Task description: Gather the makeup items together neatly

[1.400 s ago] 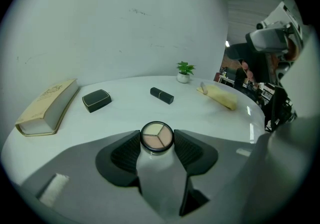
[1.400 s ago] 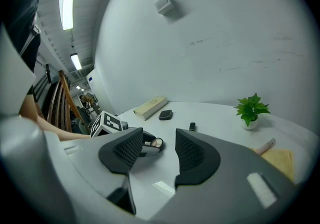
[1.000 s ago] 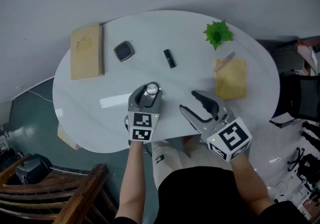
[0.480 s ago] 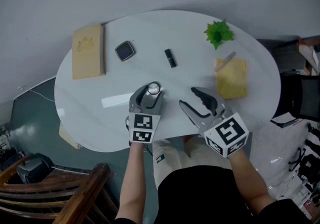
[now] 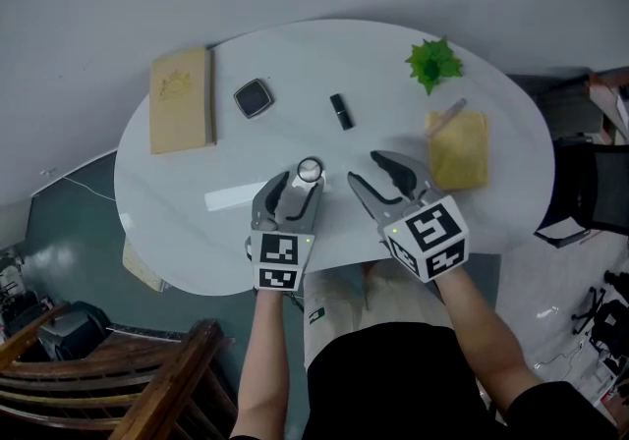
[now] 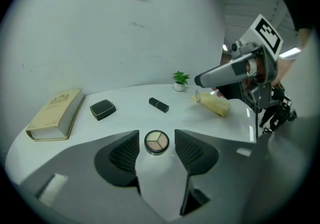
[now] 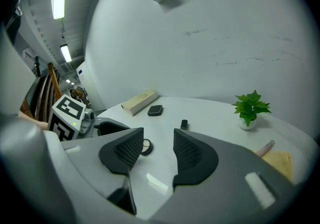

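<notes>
Two grippers hover over the white table (image 5: 324, 55). Your left gripper (image 5: 293, 185) stands open, with the round eyeshadow pan (image 5: 310, 169) lying between its tips, not pinched. Your right gripper (image 5: 364, 168), open and empty, sits at the pan's 3 o'clock. The black compact (image 5: 254, 97) lies at its 11 o'clock and the lipstick (image 5: 341, 111) at 1 o'clock.

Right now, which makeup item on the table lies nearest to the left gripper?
The round three-shade eyeshadow pan, which lies between the tips of the left gripper, whose jaws stand open. The black square compact and the black lipstick lie farther back.
</notes>
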